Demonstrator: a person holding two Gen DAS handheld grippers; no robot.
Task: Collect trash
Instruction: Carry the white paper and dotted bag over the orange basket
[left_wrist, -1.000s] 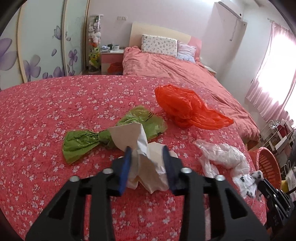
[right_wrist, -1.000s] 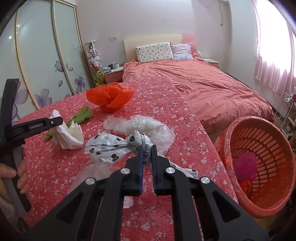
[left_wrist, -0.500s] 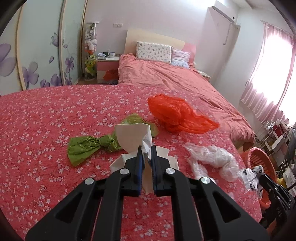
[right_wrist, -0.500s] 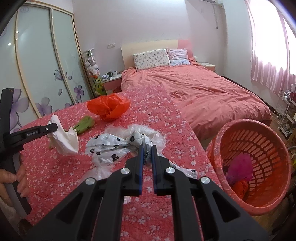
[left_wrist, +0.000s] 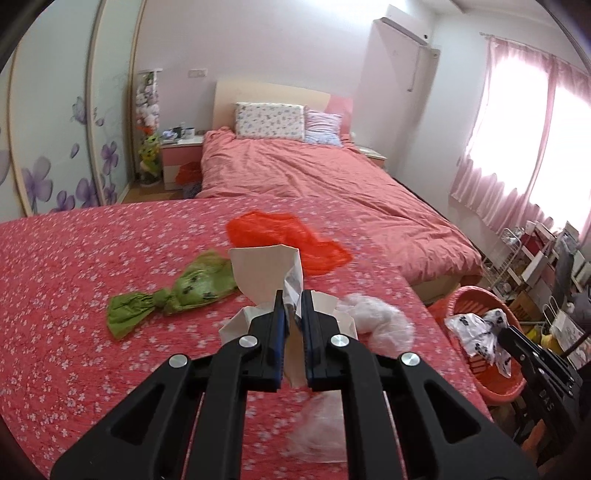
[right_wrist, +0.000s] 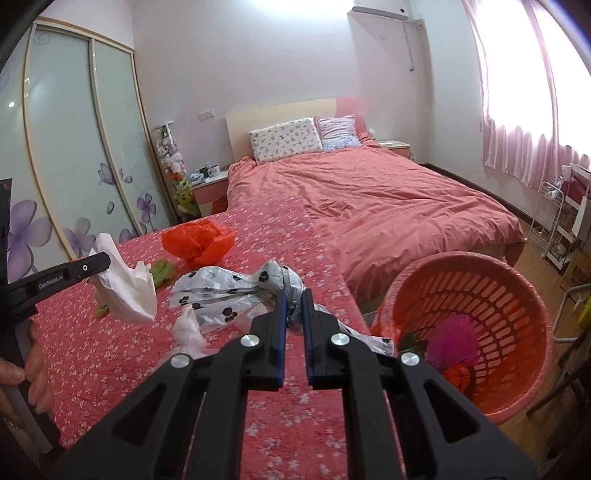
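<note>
While the left gripper (left_wrist: 293, 308) pinches crumpled white paper (left_wrist: 264, 273) in its jaws, the right gripper (right_wrist: 293, 308) clamps a paw-print bag (right_wrist: 218, 288) beside the orange basket (right_wrist: 517, 295).

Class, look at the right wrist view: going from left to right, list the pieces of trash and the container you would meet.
White paper held by the left tool → orange plastic bag → paw-print bag held by the right tool → orange basket.

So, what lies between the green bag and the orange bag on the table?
Only bare flowered tablecloth between green bag and orange bag, seen in the left wrist view.
</note>
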